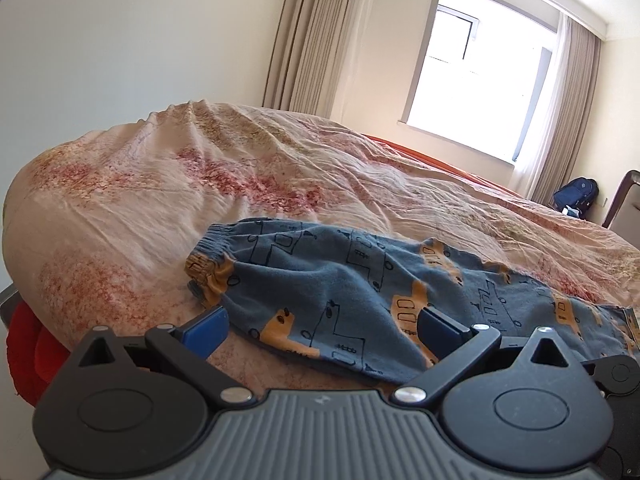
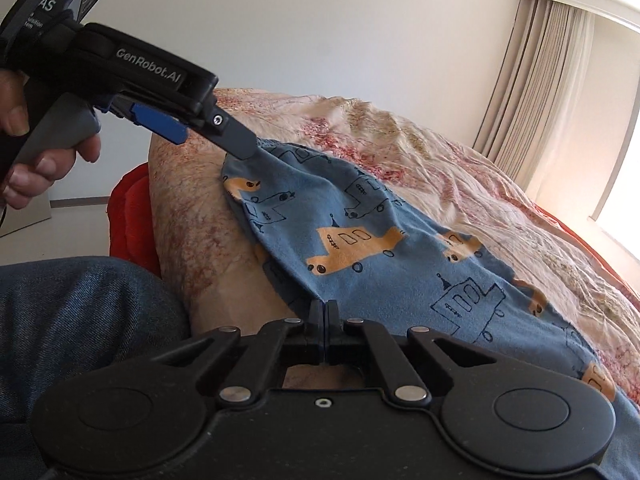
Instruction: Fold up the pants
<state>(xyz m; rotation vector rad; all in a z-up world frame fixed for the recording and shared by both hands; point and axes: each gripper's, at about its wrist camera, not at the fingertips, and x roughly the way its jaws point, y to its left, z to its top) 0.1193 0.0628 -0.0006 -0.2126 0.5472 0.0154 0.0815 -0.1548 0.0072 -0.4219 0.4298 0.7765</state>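
Note:
Blue child's pants (image 1: 340,280) printed with orange and outlined vehicles lie flat on the bed, the elastic waistband (image 1: 210,258) at their left end. My left gripper (image 1: 322,322) stands open near the waist end; one blue pad is on the bedcover just off the cloth, the other over the cloth. In the right wrist view the pants (image 2: 360,232) stretch away to the upper left. There my right gripper (image 2: 325,312) is shut, pinching the near edge of the cloth. The left gripper (image 2: 200,136), held by a hand (image 2: 24,152), has one finger at the waistband.
The bed (image 1: 160,184) has a wrinkled pink floral cover, with red fabric (image 1: 24,352) at its near left edge. A window (image 1: 480,68) with beige curtains lies beyond, and a dark backpack (image 1: 576,196) sits on the floor. A person's jeans-clad leg (image 2: 80,320) is beside the bed.

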